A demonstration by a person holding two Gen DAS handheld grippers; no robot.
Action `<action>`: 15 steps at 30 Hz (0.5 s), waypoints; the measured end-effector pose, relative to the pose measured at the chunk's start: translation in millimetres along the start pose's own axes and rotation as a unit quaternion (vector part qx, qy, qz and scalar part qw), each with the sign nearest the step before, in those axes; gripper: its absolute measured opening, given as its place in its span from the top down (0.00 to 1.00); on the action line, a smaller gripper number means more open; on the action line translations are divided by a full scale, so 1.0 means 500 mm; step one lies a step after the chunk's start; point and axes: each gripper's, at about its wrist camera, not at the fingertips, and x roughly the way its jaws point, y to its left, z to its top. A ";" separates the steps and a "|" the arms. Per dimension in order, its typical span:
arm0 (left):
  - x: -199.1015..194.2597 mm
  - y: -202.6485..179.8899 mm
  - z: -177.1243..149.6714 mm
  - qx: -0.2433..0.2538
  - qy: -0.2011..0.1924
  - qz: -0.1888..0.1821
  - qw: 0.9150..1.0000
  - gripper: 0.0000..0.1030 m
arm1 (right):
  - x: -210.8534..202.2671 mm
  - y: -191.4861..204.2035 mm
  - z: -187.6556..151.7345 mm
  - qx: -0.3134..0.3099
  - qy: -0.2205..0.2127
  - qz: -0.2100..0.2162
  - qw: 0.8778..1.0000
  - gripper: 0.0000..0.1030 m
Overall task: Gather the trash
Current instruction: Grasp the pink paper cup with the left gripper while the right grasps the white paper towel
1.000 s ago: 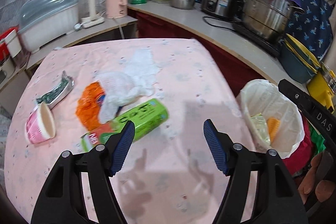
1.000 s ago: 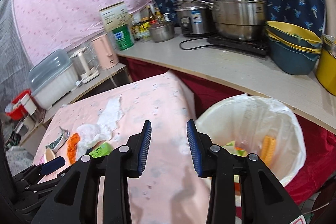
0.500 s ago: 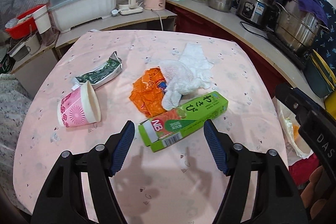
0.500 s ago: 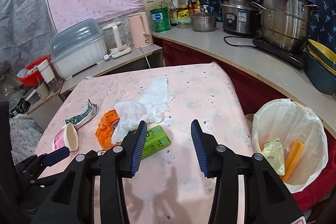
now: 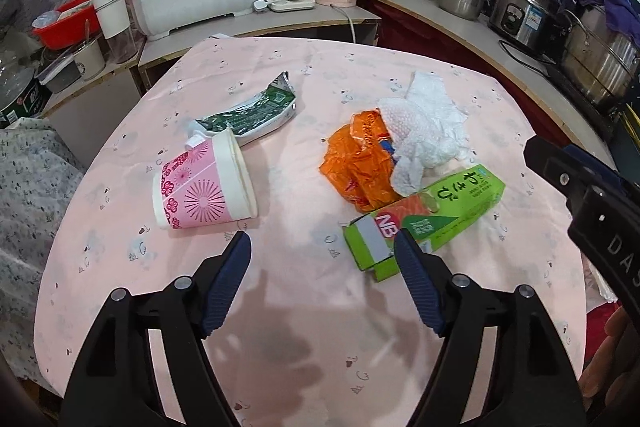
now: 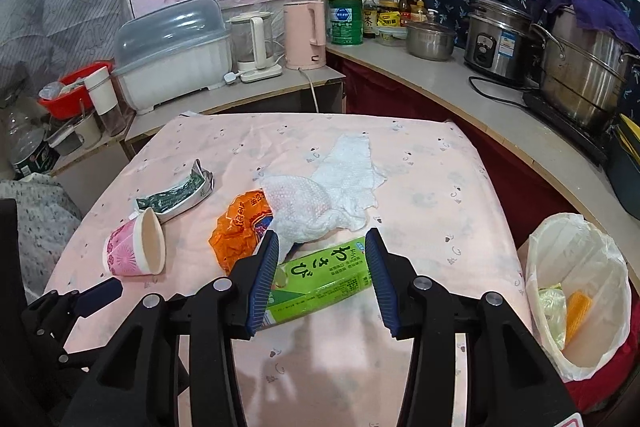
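Five pieces of trash lie on the counter covered by a pink patterned cloth (image 5: pixel 304 307): a pink flowered paper cup (image 5: pixel 204 185) tipped on its side, a crumpled green and silver foil wrapper (image 5: pixel 250 115) just behind it, a crumpled orange plastic wrapper (image 5: pixel 358 163), a wad of white paper towel (image 5: pixel 424 131) overlapping the orange wrapper, and a long green cardboard box (image 5: pixel 424 217) with one end flap open. The left gripper (image 5: pixel 322 253) hangs over the near side of the counter with its jaws released and spread wide, empty, between the cup and the box. The right gripper (image 6: pixel 322 259) hovers with its jaws parted on either side of the green box, not touching it as far as can be seen. A round bin lined with a white plastic bag (image 6: pixel 576 291) stands beside the counter on the right, already holding some yellow and orange scraps.
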 end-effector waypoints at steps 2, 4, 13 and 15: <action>0.016 0.022 0.005 -0.009 0.005 0.007 1.000 0.31 | 0.014 0.009 0.002 -0.002 0.004 0.003 1.000 0.56; 0.034 0.047 0.013 -0.021 0.010 0.018 1.000 0.29 | 0.033 0.016 0.006 0.000 0.008 0.006 1.000 0.55; 0.097 0.150 0.059 -0.084 0.016 0.068 0.994 0.20 | 0.144 0.046 0.037 -0.007 0.039 0.030 0.999 0.49; 0.112 0.163 0.066 -0.093 0.022 0.076 0.993 0.19 | 0.171 0.054 0.041 -0.013 0.044 0.032 0.998 0.49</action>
